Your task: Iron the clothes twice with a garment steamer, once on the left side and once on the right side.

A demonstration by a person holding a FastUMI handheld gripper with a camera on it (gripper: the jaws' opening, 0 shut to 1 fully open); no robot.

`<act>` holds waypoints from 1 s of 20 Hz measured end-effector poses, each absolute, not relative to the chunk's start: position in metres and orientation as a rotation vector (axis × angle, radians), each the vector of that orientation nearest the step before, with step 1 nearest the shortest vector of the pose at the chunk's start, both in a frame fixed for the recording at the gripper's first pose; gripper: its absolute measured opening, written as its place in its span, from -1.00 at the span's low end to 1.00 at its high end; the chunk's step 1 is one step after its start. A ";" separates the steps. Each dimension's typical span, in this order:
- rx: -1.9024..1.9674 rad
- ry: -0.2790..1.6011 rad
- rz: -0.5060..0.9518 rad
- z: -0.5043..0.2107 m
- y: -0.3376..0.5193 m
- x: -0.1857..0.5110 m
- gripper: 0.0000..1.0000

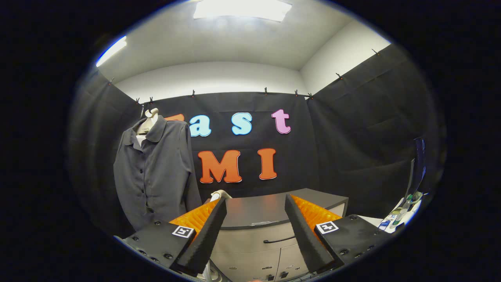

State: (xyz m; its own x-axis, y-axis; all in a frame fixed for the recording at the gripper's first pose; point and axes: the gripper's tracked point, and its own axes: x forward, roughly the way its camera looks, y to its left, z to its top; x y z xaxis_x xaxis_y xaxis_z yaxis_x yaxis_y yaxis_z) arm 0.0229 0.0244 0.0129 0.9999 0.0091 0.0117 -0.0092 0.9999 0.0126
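A dark grey buttoned shirt (pixel 156 172) hangs on a pale mannequin neck (pixel 150 119) in front of the black cloth wall, to the left of and beyond my fingers. My gripper (pixel 256 199) is open, its fingers spread wide with nothing between them. They point at a cabinet. A pale curved piece (pixel 220 193) peeks out just behind the left fingertip (pixel 221 203), on the cabinet's left end. It may be the garment steamer, but most of it is hidden.
The cabinet has a dark top (pixel 258 211), light drawer fronts and a black handle (pixel 278 240), and stands just ahead of the fingers. To the right, a white surface (pixel 391 223) holds bottles and small items, with a dark screen (pixel 418 164) above it.
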 end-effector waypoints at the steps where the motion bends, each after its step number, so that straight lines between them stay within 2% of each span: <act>1: 0.017 -0.004 0.021 0.017 0.030 0.031 0.95; 4: 0.049 0.033 0.092 0.035 0.058 0.063 0.95; 7: 0.067 0.108 0.225 0.049 0.100 0.102 0.95; 12: 0.055 0.251 0.378 0.059 0.157 0.206 0.96; 17: 0.081 0.392 0.434 0.030 0.191 0.321 0.96; 20: 0.087 0.538 0.375 -0.022 0.184 0.374 0.96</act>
